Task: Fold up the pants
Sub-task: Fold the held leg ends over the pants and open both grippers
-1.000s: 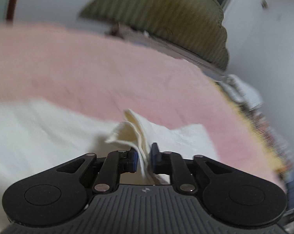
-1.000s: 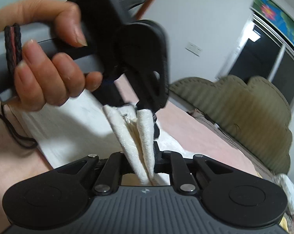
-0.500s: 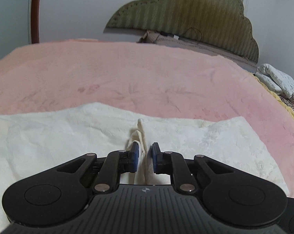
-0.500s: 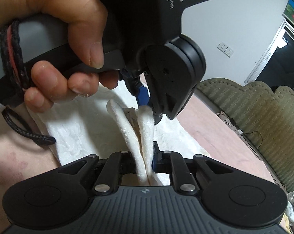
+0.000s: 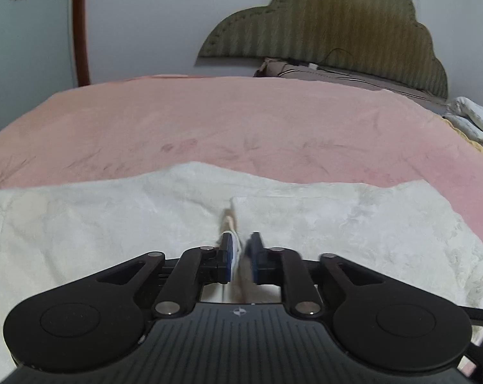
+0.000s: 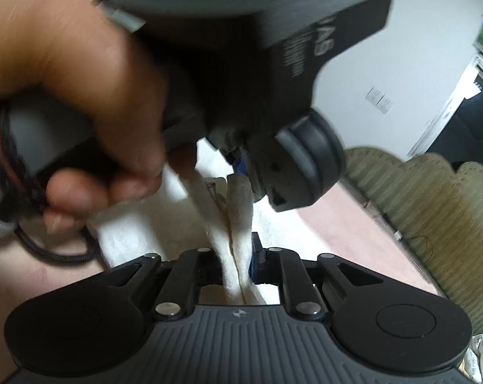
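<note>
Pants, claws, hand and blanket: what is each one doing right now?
pink blanket: lying flat over the bed.
pants: spread on the pink blanket, one doubled edge lifted.
left claw: its jaws just opened a little; the pants edge sits loose between them.
right claw: shut on the pants edge.
hand: wrapped round the left claw's handle.

My left gripper point(image 5: 241, 257) is matte black: a ribbed base plate with a small star mark, two round discs, silver screws on the linkage arms, blue pads. My right gripper point(image 6: 238, 267) matches it. My left hand point(image 6: 81, 96) wears a black-and-red braided cord; white lettering marks the dark housing.
</note>
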{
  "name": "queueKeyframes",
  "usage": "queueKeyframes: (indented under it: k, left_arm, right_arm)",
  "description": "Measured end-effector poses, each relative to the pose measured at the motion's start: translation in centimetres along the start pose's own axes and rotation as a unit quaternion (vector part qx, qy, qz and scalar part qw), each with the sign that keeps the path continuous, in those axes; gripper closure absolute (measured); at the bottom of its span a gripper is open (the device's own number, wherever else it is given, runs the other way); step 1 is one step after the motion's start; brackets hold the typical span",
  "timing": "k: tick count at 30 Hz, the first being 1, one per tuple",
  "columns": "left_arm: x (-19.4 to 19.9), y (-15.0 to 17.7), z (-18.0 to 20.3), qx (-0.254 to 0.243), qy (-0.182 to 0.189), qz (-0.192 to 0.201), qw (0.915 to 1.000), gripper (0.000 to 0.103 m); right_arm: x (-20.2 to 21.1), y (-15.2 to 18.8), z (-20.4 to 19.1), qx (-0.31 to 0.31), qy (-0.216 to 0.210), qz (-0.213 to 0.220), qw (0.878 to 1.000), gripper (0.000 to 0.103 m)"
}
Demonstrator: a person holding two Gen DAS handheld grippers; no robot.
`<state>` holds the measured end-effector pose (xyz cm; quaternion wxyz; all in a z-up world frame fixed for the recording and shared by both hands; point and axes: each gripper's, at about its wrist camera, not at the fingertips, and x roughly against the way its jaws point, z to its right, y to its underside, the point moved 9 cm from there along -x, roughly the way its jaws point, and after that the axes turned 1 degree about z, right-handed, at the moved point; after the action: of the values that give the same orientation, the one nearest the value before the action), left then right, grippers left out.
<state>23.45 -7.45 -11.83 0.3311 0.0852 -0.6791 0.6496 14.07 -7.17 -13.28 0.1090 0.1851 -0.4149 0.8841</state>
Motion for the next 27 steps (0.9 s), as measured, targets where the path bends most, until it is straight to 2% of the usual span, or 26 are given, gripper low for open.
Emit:
queueKeyframes:
  k: [2, 4, 6, 7, 8, 9, 12, 14, 16, 17, 18, 20, 21, 24, 27]
  left_arm:
    - [0.4, -0.2, -1.1, 0.016, -0.008, 0.005, 0.9998, 0.070]
    - [0.8, -0.5, -2.8, 0.039, -0.026, 0.005, 0.9989, 0.067]
    - [1.5, -1.1, -5.1, 0.075, -0.053, 0.006, 0.9958, 0.069]
    - [1.8, -1.3, -5.9, 0.088, -0.059, 0.008, 0.9944, 0.069]
    - [2.3, -1.7, -6.6, 0.092, -0.060, 0.007, 0.9939, 0.069]
    - [2.5, -1.9, -6.8, 0.085, -0.062, 0.004, 0.9944, 0.069]
    - [3.2, -1.7, -5.0, 0.017, -0.049, -0.012, 0.9986, 0.068]
    - [3.2, -0.8, -3.0, -0.040, -0.044, -0.021, 0.9980, 0.059]
    - [2.1, 0.3, -1.6, -0.097, -0.066, -0.030, 0.9927, 0.050]
    - [1.5, 0.7, -1.5, -0.116, -0.084, -0.036, 0.9890, 0.048]
    - [1.2, 1.1, -1.6, -0.120, -0.098, -0.037, 0.9872, 0.046]
    - [1.7, 1.2, -2.5, -0.093, -0.100, -0.027, 0.9902, 0.045]
    - [2.1, 1.1, -3.0, -0.075, -0.102, -0.028, 0.9915, 0.045]
    - [3.5, 1.2, -4.7, -0.029, -0.105, -0.022, 0.9938, 0.042]
    - [4.4, 2.4, -5.5, -0.044, -0.118, -0.032, 0.9915, 0.035]
  right_arm:
    - [0.7, 0.2, 0.2, 0.000, -0.005, -0.009, 1.000, 0.089]
    - [2.2, 0.1, 0.7, -0.011, -0.037, -0.015, 0.999, 0.083]
    - [4.3, 0.3, 1.7, -0.034, -0.077, -0.010, 0.996, 0.066]
    - [5.5, 0.4, 2.5, -0.052, -0.097, -0.002, 0.994, 0.061]
    - [6.7, 0.5, 3.6, -0.075, -0.110, 0.010, 0.991, 0.053]
    - [7.6, 0.7, 4.9, -0.101, -0.116, 0.022, 0.988, 0.051]
    - [7.7, 2.5, 9.5, -0.181, -0.089, 0.018, 0.979, 0.051]
    - [6.4, 4.7, 11.7, -0.226, -0.054, -0.019, 0.972, 0.051]
    - [4.6, 7.0, 12.4, -0.277, -0.047, -0.062, 0.958, 0.051]
    - [3.4, 8.1, 12.1, -0.297, -0.054, -0.088, 0.949, 0.051]
    - [2.9, 8.8, 11.7, -0.305, -0.055, -0.099, 0.946, 0.051]
    - [3.9, 8.5, 11.5, -0.308, -0.035, -0.082, 0.947, 0.050]
    - [4.5, 7.7, 11.1, -0.302, -0.039, -0.068, 0.950, 0.050]
    - [6.1, 4.8, 8.6, -0.277, -0.084, -0.018, 0.957, 0.051]
    - [5.5, 2.3, 6.5, -0.253, -0.107, -0.002, 0.962, 0.050]
